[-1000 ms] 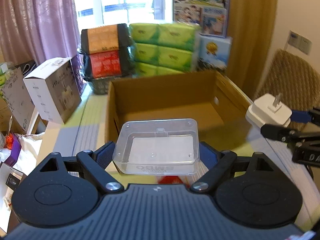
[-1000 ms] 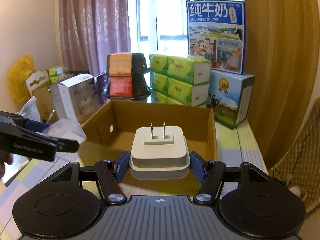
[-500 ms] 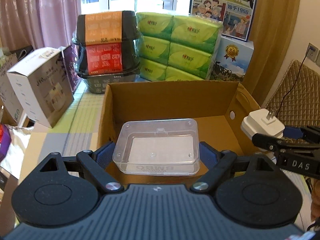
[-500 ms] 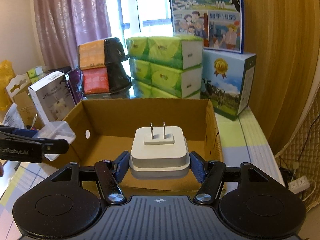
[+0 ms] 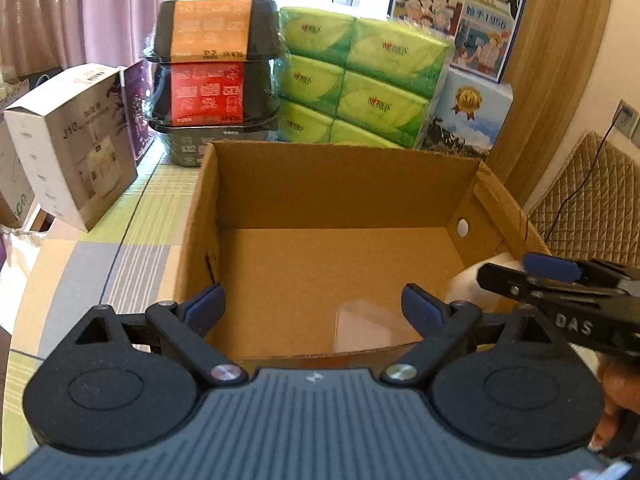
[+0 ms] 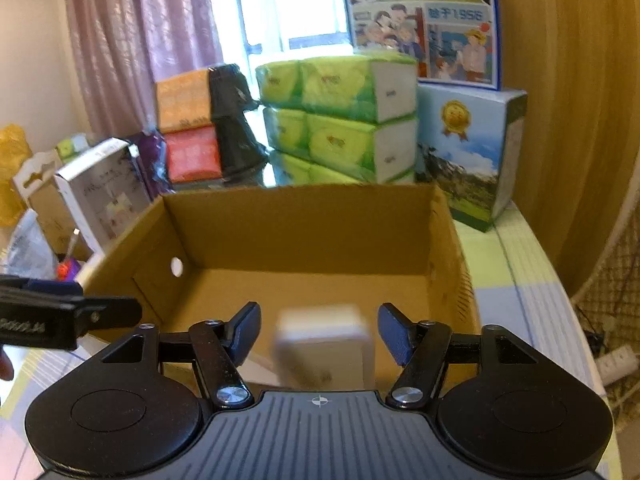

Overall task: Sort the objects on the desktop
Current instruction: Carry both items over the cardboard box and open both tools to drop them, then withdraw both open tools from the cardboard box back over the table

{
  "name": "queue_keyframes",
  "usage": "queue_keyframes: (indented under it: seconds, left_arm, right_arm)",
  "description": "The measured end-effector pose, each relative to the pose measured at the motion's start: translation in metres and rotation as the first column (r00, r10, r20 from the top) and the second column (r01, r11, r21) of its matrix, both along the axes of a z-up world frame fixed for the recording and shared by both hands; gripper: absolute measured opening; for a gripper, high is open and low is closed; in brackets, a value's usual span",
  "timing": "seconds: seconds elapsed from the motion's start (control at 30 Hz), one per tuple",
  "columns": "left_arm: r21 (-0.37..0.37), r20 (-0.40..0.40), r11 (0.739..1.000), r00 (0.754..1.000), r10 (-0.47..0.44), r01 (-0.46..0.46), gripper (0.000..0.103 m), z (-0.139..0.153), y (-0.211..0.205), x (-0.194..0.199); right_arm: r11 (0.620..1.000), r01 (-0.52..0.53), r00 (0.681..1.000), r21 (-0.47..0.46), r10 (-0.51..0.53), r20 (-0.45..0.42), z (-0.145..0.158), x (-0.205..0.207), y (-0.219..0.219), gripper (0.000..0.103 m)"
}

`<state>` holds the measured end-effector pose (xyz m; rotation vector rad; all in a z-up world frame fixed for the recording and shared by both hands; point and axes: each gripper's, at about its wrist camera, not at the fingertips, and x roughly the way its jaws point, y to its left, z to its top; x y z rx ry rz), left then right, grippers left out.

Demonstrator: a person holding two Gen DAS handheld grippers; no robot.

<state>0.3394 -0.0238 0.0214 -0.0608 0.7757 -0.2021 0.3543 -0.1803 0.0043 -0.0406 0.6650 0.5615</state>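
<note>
Your left gripper stands wide open over the near wall of the cardboard box, so the clear plastic case, blurred below it, lands inside. Your right gripper is spread wide too, the white plug loose between its fingers, above the box floor.

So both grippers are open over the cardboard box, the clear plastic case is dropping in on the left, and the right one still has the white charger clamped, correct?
Not quite: the right gripper has let go. The right wrist view shows its jaws spread, with the white charger blurred and loose between them, above the cardboard box. The left gripper is open too, and the clear plastic case is dropping.
</note>
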Motion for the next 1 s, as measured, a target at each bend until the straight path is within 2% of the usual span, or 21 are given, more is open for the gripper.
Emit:
queue_keyframes:
  seconds: [0.03, 0.07, 0.23, 0.4, 0.47, 0.73, 1.0]
  left_arm:
    - [-0.006, 0.006, 1.000, 1.000, 0.002, -0.002, 0.092, 0.002, 0.003, -0.004]
    - [-0.009, 0.011, 1.000, 1.000, 0.006, -0.006, 0.092, 0.005, 0.006, -0.008]
    - [-0.009, 0.038, 1.000, 0.999, 0.028, -0.027, 0.092, 0.017, 0.021, -0.038]
    - [-0.016, 0.060, 0.998, 0.996, 0.065, -0.064, 0.094, 0.026, 0.035, -0.088]
    - [-0.014, 0.058, 0.996, 0.994, 0.087, -0.086, 0.095, 0.027, 0.042, -0.110]
    - [0.018, 0.017, 0.993, 0.993, 0.119, -0.119, 0.097, 0.017, 0.064, -0.196]
    - [0.039, -0.036, 0.992, 0.992, 0.118, -0.117, 0.100, -0.002, 0.070, -0.266]
  right_arm:
    - [1.000, -0.001, 1.000, 0.011, 0.001, 0.007, 0.002, -0.002, -0.001, 0.091]
    - [1.000, 0.004, 1.000, 0.028, -0.004, 0.021, 0.005, -0.005, -0.003, 0.094]
    - [0.998, 0.016, 0.999, 0.056, -0.017, 0.034, 0.018, -0.033, -0.017, 0.095]
    - [0.998, 0.010, 0.999, 0.070, -0.013, 0.043, 0.025, -0.090, -0.042, 0.098]
    - [0.998, 0.003, 0.999, 0.063, -0.005, 0.036, 0.022, -0.117, -0.052, 0.101]
    - [0.998, -0.064, 0.998, 0.029, 0.064, -0.014, 0.001, -0.219, -0.092, 0.101]
    - [0.995, -0.093, 0.995, -0.032, 0.091, -0.043, -0.019, -0.275, -0.122, 0.101]
